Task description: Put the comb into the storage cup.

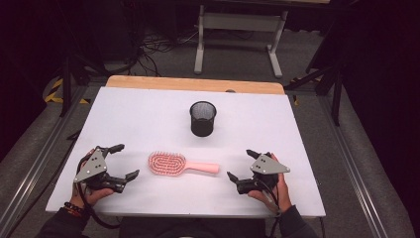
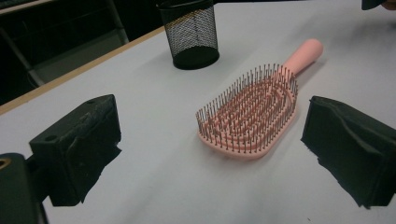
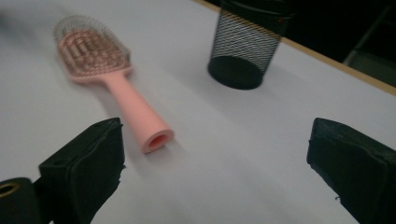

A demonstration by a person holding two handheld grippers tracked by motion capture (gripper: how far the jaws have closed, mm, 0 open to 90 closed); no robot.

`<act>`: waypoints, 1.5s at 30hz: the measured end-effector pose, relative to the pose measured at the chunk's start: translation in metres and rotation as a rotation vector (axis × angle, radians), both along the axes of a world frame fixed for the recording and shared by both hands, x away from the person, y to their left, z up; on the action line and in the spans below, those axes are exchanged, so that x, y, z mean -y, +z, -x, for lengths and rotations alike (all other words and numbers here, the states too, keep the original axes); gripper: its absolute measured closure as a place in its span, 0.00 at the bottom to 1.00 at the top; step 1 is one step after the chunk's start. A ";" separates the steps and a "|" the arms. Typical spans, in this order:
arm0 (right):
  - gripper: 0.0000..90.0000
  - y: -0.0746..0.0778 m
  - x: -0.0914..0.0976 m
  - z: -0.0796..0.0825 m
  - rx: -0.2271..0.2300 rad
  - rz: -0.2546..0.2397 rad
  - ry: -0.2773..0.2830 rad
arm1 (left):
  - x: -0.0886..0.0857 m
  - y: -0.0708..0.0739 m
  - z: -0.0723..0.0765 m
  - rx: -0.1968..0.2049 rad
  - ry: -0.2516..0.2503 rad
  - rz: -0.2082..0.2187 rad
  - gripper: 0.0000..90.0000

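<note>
1. A pink hairbrush [image 1: 181, 164] lies flat on the white tabletop [image 1: 124, 119], just below the middle of the high view, bristles up, with its oval head to the left and its handle pointing right.
2. A black mesh cup [image 1: 203, 118] stands upright above the hairbrush in the high view, near the centre of the frame and apart from the brush.
3. The left claw [image 1: 125, 161] sits at the lower left of the high view, held in a hand; its jaws stand wide apart with nothing between them, just left of the brush head and not touching it.
4. In the left gripper view the hairbrush [image 2: 252, 116] lies in the middle of the frame, between and beyond the two black jaws, and the mesh cup [image 2: 191, 35] stands at the top centre.
5. The right claw [image 1: 240, 164] sits at the lower right of the high view, its jaws likewise spread and empty, near the handle end but clear of it.
6. In the right gripper view the hairbrush [image 3: 112, 79] runs from the upper left toward the centre, its hollow handle end nearest the left jaw, and the mesh cup [image 3: 245, 46] stands at the upper centre right.
</note>
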State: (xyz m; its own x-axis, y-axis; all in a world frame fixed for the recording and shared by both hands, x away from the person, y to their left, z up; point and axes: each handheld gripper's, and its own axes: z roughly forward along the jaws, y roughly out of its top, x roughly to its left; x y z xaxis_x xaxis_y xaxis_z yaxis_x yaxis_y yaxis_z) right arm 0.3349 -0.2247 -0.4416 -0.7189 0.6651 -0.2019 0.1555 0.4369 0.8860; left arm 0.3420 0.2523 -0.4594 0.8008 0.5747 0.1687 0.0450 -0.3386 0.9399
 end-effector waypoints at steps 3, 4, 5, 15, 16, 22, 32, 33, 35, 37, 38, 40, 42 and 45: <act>0.13 0.002 -0.009 -0.004 -0.033 0.038 0.052 | -0.003 -0.001 0.002 -0.006 0.003 -0.007 0.06; 0.13 0.003 -0.011 -0.005 -0.043 0.040 0.059 | -0.003 -0.001 0.002 -0.004 0.008 -0.004 0.06; 0.13 0.003 -0.011 -0.005 -0.043 0.040 0.059 | -0.003 -0.001 0.002 -0.004 0.008 -0.004 0.06; 0.18 0.006 -0.036 -0.026 -0.121 0.099 0.146 | -0.009 -0.003 0.007 -0.017 0.019 -0.001 0.06; 0.18 0.007 -0.038 -0.027 -0.124 0.099 0.150 | -0.010 -0.003 0.008 -0.015 0.021 -0.001 0.06; 0.21 0.013 -0.061 -0.041 -0.165 0.171 0.206 | -0.011 -0.004 0.010 -0.023 0.016 -0.006 0.06; 0.22 0.007 -0.113 -0.059 -0.253 0.310 0.301 | -0.014 -0.006 0.013 -0.028 0.011 -0.003 0.06; 0.22 0.005 -0.116 -0.061 -0.260 0.318 0.306 | -0.014 -0.006 0.014 -0.029 0.011 0.003 0.06; 0.22 0.003 -0.122 -0.064 -0.274 0.346 0.311 | -0.015 -0.006 0.015 -0.028 0.015 0.003 0.06; 0.22 0.001 -0.126 -0.066 -0.270 0.371 0.302 | -0.015 -0.006 0.015 -0.025 0.017 0.004 0.06; 0.24 0.001 -0.128 -0.067 -0.279 0.362 0.302 | -0.015 -0.005 0.015 -0.021 0.018 0.004 0.06; 0.26 0.000 -0.130 -0.069 -0.285 0.362 0.311 | -0.015 -0.005 0.014 -0.019 0.019 0.006 0.06; 0.30 -0.001 -0.131 -0.071 -0.287 0.366 0.312 | -0.014 -0.005 0.014 -0.020 0.020 0.000 0.05; 0.35 -0.004 -0.134 -0.075 -0.293 0.379 0.326 | -0.014 -0.007 0.014 -0.027 0.020 -0.009 0.05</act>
State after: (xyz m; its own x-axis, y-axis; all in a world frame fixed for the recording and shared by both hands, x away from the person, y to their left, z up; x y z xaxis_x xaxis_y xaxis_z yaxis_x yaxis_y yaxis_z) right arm 0.4095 -0.0909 -0.4455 -0.9363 0.3204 -0.1440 0.1754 0.7815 0.5987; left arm 0.3282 0.2662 -0.4661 0.7936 0.5890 0.1527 0.0767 -0.3459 0.9351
